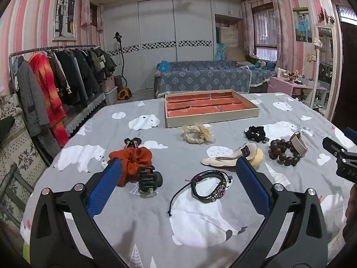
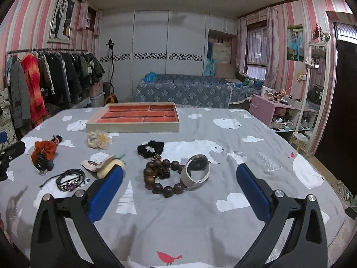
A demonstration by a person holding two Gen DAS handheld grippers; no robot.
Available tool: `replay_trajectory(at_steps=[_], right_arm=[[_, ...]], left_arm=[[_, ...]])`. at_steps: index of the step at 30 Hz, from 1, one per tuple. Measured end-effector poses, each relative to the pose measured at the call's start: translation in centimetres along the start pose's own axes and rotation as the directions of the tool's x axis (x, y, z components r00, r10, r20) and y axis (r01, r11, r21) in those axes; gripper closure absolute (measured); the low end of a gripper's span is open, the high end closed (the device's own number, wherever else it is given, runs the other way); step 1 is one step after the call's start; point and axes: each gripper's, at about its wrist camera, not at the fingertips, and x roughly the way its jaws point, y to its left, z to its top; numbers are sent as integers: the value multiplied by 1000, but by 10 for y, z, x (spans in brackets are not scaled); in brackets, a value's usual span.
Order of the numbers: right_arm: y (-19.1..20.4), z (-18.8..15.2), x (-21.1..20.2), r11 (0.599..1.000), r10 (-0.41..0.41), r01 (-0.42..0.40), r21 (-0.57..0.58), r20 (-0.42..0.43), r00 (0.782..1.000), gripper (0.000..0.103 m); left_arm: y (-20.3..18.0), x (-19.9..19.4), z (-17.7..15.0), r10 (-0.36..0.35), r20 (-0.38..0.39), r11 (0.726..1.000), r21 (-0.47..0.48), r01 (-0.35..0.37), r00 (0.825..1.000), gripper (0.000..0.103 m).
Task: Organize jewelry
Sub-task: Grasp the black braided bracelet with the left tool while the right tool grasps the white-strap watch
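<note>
A cream tray with an orange compartmented lining (image 1: 210,106) (image 2: 136,116) stands at the far side of the table. My left gripper (image 1: 178,167) is open above a black cord bracelet (image 1: 208,186) (image 2: 70,179). An orange scrunchie (image 1: 133,160) and a black claw clip (image 1: 148,179) lie by its left finger. My right gripper (image 2: 179,172) is open above a brown wooden bead bracelet (image 2: 160,177) (image 1: 283,151) and a beige-strapped watch (image 2: 197,173) (image 1: 297,143). A black scrunchie (image 2: 150,148) (image 1: 255,132), a cream scrunchie (image 2: 99,139) (image 1: 197,134) and beige and yellow hair pieces (image 1: 234,157) (image 2: 104,164) lie between.
The table is covered with a grey polar-bear cloth (image 1: 200,223) (image 2: 245,147). A clothes rack (image 1: 58,78) stands to the left, a blue-covered bed (image 1: 205,78) behind, a pink shelf and a mirror (image 2: 312,102) to the right.
</note>
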Motion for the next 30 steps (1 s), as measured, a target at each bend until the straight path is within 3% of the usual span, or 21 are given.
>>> replay_trajectory(at_steps=[13,27,30], right_arm=[[2,-2,31,1000,9,-10,-28,-52,999,4],[6,-10,59,999,1,-7,-51,-113,994,5],[2,-10,64,999,-13,7,-46,-125,992,12]], left_arm=[[7,42,-5,-71,-110,997,-40,67,991,5],[-8,73,-11,-76,-175,997,7,78,982,21],[-7,79,-10,-81,-188,997,-3,82,979,24]])
